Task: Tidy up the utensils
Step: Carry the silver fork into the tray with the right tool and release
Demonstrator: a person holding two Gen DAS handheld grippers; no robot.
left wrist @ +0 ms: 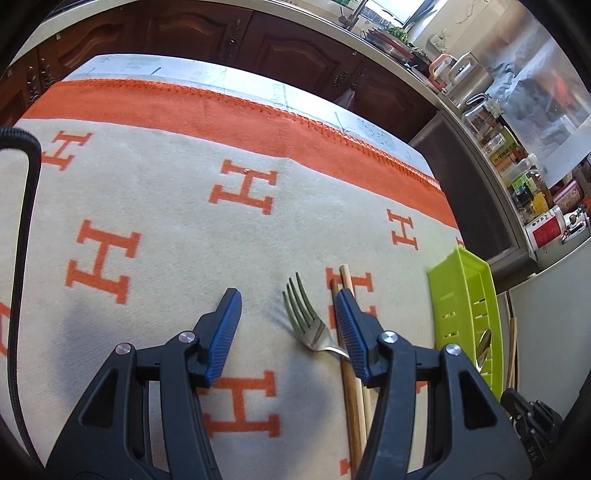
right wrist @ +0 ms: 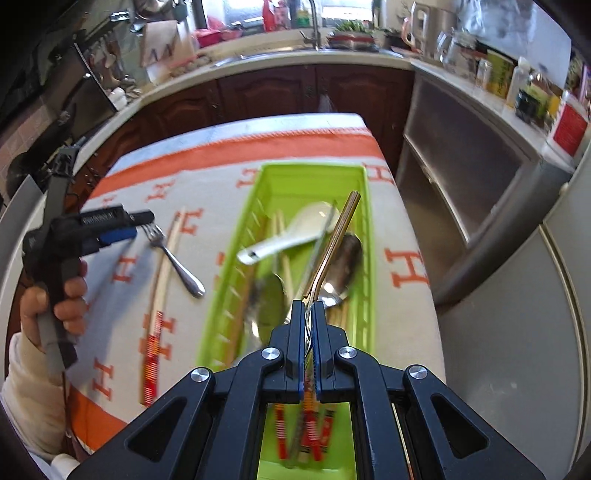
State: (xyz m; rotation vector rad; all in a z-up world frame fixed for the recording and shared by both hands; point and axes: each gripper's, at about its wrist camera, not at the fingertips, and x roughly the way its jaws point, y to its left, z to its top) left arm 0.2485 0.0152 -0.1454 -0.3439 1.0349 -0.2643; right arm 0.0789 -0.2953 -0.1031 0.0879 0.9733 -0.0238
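Dark wood cabinets (right wrist: 273,92), bright window (right wrist: 236,9)

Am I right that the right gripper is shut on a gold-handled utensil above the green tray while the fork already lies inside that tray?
Not quite: the fork lies on the cloth beside the green tray, as the right wrist view shows. The right gripper is indeed shut on the gold-handled utensil above it.

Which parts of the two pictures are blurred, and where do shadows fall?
Left wrist view: sharp; the silver metal fork throws a soft shadow to its left on the cream cloth with orange H letters; edges curve from the fisheye lens. Right wrist view: motion blur smears the lime green plastic tray and its contents; the shut right claw stays sharp.
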